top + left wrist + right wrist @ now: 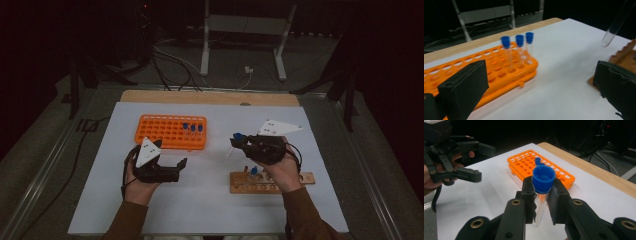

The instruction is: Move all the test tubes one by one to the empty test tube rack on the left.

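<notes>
Test tube (539, 205) with the blue cap sat clamped in the right hand-held gripper (541, 195), mid-frame above the worktop (215, 200). Left hand-held gripper (172, 167) hung wide open, empty. Grip looked near the top, so it could've tilted and missed the orange rack (170, 131).

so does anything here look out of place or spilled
Nothing stands out. Three capped tubes stand upright in the orange rack, the wooden block lies flat, and the right claw holds one blue-capped tube. No spill shows on the white sheet.

Black hand-held gripper (181, 163) in each hand, grey three-cornered top plates, brass screws, black cables, brown sleeves
</notes>
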Action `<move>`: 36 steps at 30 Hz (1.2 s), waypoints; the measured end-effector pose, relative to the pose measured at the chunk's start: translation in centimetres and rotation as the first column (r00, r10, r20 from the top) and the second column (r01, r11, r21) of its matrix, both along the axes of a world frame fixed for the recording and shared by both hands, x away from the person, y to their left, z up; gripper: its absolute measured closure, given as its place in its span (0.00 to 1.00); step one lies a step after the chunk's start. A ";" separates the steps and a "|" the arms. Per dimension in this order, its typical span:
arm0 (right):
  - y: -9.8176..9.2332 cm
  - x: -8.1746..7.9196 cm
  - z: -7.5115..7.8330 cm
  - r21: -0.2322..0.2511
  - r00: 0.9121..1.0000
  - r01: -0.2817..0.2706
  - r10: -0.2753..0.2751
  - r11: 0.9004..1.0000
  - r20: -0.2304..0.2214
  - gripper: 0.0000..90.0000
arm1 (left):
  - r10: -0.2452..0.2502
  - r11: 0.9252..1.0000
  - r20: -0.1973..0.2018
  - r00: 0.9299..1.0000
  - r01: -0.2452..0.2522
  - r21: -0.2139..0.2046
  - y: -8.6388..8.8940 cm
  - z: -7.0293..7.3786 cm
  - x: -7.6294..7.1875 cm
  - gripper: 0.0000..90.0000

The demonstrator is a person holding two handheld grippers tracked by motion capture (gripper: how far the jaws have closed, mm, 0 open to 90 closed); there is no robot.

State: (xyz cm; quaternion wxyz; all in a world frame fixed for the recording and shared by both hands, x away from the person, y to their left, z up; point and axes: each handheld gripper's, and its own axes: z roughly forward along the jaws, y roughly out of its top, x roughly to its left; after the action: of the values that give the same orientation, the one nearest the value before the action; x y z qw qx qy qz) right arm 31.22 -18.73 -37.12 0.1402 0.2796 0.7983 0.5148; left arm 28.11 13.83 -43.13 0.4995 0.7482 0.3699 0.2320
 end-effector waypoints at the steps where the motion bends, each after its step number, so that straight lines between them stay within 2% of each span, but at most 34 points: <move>1: 0.2 0.0 0.0 -0.002 1.000 -0.004 0.004 1.000 -0.002 0.86 | -0.005 1.000 0.001 1.000 0.005 0.002 -0.3 0.0 0.1 0.01; 10: 1.9 0.2 0.0 -0.008 1.000 -0.025 0.025 1.000 -0.012 0.85 | -0.068 0.997 -0.006 0.998 0.068 -0.030 -2.7 0.6 0.7 0.06; 13: 2.5 0.2 0.0 -0.008 0.999 -0.033 0.033 0.999 -0.013 0.85 | -0.095 0.994 -0.012 0.995 0.095 -0.046 -3.5 0.8 0.9 0.06; 24: 4.2 0.2 -0.1 -0.021 0.998 -0.066 0.065 0.998 -0.024 0.85 | -0.169 0.984 -0.026 0.985 0.168 -0.052 -6.1 0.9 1.4 0.07; 27: 4.6 0.2 -0.3 -0.023 0.997 -0.074 0.074 0.997 -0.023 0.85 | -0.180 0.982 -0.015 0.984 0.178 -0.064 -6.4 1.0 1.4 0.08; 28: 4.8 0.1 -0.3 -0.023 0.997 -0.077 0.076 0.997 -0.027 0.85 | -0.182 0.981 -0.008 0.983 0.181 -0.065 -6.5 1.0 1.3 0.10; 30: 5.0 0.1 -0.3 -0.021 0.996 -0.081 0.081 0.996 -0.027 0.85 | -0.218 0.973 0.005 0.976 0.218 -0.080 -6.6 1.1 1.3 0.26; 31: 5.0 0.1 -0.3 -0.021 0.996 -0.083 0.083 0.996 -0.028 0.85 | -0.220 0.972 0.010 0.975 0.220 -0.076 -6.6 1.1 1.3 0.36; 32: 5.1 0.1 -0.3 -0.023 0.996 -0.085 0.084 0.996 -0.028 0.85 | -0.214 0.974 0.013 0.977 0.214 -0.071 -6.8 1.1 1.2 0.37; 36: 5.3 0.1 -0.3 -0.021 0.996 -0.089 0.088 0.996 -0.029 0.85 | -0.210 0.975 0.026 0.977 0.212 -0.063 -6.8 1.1 1.2 0.55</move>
State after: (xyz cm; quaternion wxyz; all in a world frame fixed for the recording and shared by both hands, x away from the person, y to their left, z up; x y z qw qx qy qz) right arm 31.28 -13.41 -37.37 0.1093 0.2495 0.8173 0.5077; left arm 29.29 6.98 -42.00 0.5493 0.7640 0.2910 0.1726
